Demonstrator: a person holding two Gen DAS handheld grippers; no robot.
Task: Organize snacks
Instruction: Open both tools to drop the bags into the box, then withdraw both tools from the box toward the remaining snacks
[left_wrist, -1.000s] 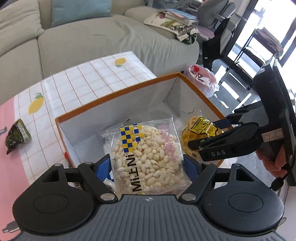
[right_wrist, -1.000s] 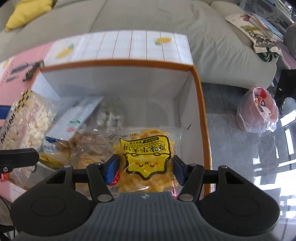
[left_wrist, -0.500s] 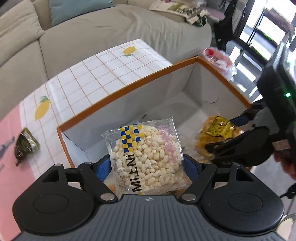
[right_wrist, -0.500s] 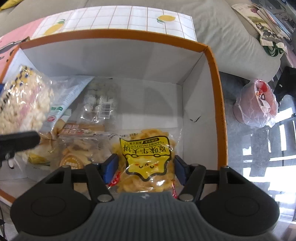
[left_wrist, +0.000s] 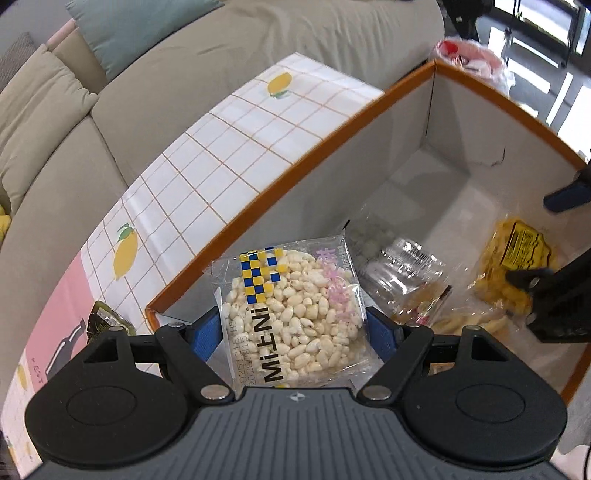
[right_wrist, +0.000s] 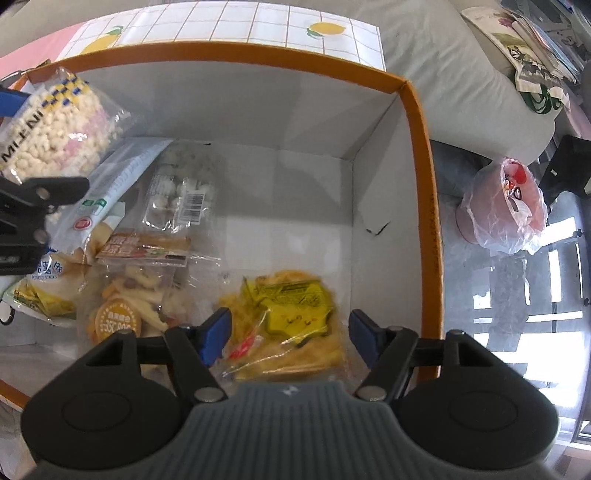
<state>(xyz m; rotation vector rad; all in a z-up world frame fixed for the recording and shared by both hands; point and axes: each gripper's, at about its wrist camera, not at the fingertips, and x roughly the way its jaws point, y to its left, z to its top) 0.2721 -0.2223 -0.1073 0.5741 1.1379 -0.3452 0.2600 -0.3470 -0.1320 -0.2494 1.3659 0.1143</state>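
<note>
Left hand-held gripper (left_wrist: 293, 328) clamps the puffed-rice pack (left_wrist: 291, 314) by its side edges, low centre of the left wrist frame, over the box's near-left corner, likely to drop it in. Pack's long axis runs up the frame, checkered end pointing away toward the box's far wall. Right hand-held gripper (right_wrist: 290, 336) stands wide, pads clear of the yellow snack bag (right_wrist: 286, 325), which looks blurred, probably just let go; it lies on the box (right_wrist: 421, 155) floor at lower centre, beside other packets at left. Box sits on the desk (left_wrist: 229, 147) with lemon-print cloth.
</note>
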